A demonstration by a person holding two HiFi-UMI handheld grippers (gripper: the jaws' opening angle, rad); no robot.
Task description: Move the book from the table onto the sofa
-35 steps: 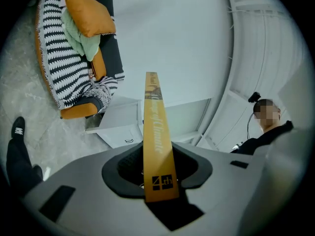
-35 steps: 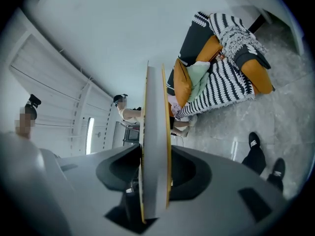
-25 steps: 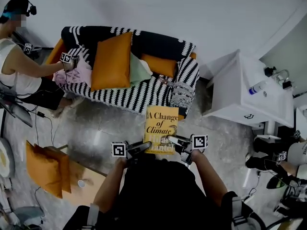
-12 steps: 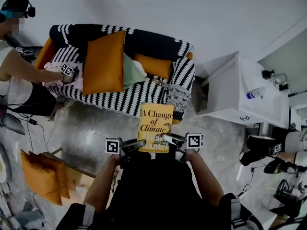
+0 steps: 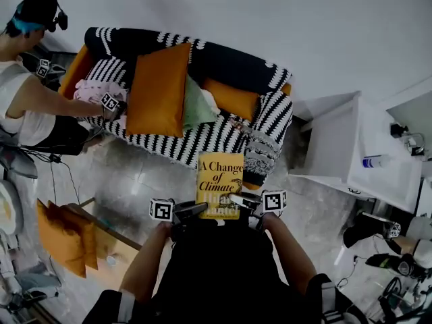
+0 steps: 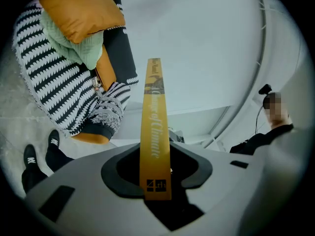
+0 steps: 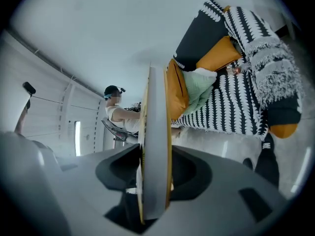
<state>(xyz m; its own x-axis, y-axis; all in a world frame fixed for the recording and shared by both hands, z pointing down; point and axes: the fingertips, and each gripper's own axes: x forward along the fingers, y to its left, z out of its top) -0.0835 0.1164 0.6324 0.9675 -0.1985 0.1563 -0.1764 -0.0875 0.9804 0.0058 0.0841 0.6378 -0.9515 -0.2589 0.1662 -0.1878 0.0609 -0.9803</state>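
A yellow book (image 5: 219, 183) hangs level in the air in front of me, carried by both grippers. My left gripper (image 5: 200, 208) is shut on its near left edge, where the yellow spine (image 6: 156, 132) runs between the jaws. On the near right edge my right gripper (image 5: 237, 200) is shut, with the white page edge (image 7: 156, 146) clamped in it. Just beyond the book's far end stands the black-and-white striped sofa (image 5: 202, 137), seen also as the striped sofa (image 6: 59, 82) and the sofa (image 7: 236, 102). It carries an orange cushion (image 5: 156, 90) and a pale green cloth (image 5: 196, 106).
Another person (image 5: 27, 100) leans over the sofa's left end with a marked gripper (image 5: 108, 102). A white cabinet (image 5: 368, 154) stands to the right of the sofa. At lower left are a wooden table (image 5: 111, 245) and orange cushions (image 5: 64, 238). The floor (image 5: 135, 174) is grey marble.
The view has swung a little, and the sofa now sits slightly closer to the book's far end. Both grippers keep their hold on the book. The other person's hand has shifted along the sofa.
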